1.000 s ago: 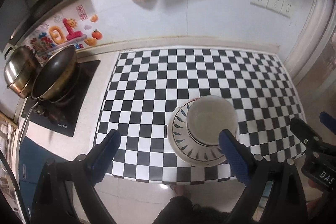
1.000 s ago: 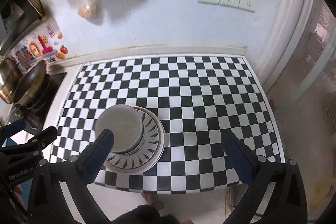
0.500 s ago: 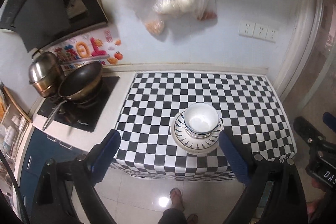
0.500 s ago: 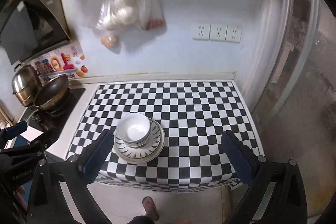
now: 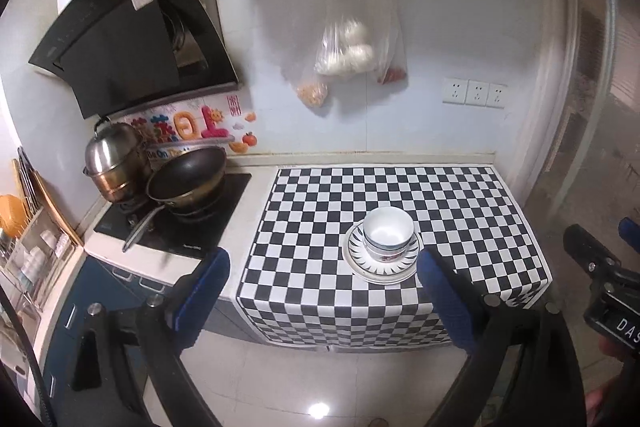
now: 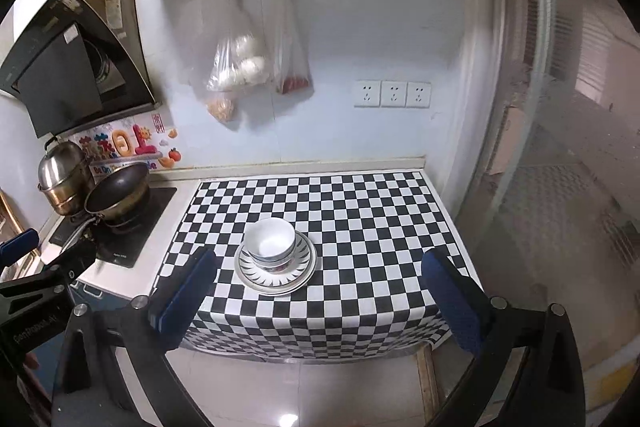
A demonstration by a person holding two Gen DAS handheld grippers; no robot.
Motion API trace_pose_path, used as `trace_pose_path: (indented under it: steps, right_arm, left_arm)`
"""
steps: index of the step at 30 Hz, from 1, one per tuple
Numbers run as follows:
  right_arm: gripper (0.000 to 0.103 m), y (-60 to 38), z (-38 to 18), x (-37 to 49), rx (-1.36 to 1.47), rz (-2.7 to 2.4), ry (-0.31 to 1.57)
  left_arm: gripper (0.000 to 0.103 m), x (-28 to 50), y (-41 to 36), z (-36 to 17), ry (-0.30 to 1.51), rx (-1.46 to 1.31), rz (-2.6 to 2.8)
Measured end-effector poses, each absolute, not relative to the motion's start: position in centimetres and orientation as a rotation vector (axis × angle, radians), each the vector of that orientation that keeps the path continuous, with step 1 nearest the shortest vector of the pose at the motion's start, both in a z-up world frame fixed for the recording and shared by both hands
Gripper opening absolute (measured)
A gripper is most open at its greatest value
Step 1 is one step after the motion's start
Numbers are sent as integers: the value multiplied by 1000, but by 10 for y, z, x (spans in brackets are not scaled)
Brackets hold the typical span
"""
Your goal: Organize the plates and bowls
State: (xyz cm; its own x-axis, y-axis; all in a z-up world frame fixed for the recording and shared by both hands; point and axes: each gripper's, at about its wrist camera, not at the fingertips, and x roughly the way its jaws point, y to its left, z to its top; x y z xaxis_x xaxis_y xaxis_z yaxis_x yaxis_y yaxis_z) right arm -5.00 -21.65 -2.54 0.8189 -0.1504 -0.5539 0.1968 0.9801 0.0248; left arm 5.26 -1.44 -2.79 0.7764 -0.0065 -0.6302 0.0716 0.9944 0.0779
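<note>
A white bowl (image 5: pixel 389 231) stands in a stack on a patterned plate (image 5: pixel 383 267) on the checkered cloth (image 5: pixel 320 219) near its front edge. The bowl (image 6: pixel 272 242) and plate (image 6: pixel 276 277) show the same way in the right wrist view. My left gripper (image 5: pixel 324 299) is open and empty, held well back and above the counter's front. My right gripper (image 6: pixel 320 291) is open and empty too, equally far back. Each gripper shows at the edge of the other's view.
A stove with a black wok (image 5: pixel 186 179) and a steel pot (image 5: pixel 114 159) stands at the left. Plastic bags (image 5: pixel 348 59) hang on the wall. A dish rack (image 5: pixel 28 247) is at far left. A glass door (image 6: pixel 560 147) bounds the right side.
Both grippers have pulled up and back from the stack, so the bowl and plate look much smaller and the whole counter and floor show.
</note>
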Motion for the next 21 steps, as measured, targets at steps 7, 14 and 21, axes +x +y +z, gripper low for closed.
trace_pose_path:
  steps: [7,14,21]
  right_arm:
    - [103,-185,-15,-101,92,-209,550]
    - [103,-161,-15,-138,102,-235,548]
    - [103,-150,-20,-157,97,-235,564]
  left_arm:
    - [96,14,16,-19,660,108,-51]
    - [96,-21,39,-11,625,117,-55]
    - [96,-40,48,-12,623,107,-65]
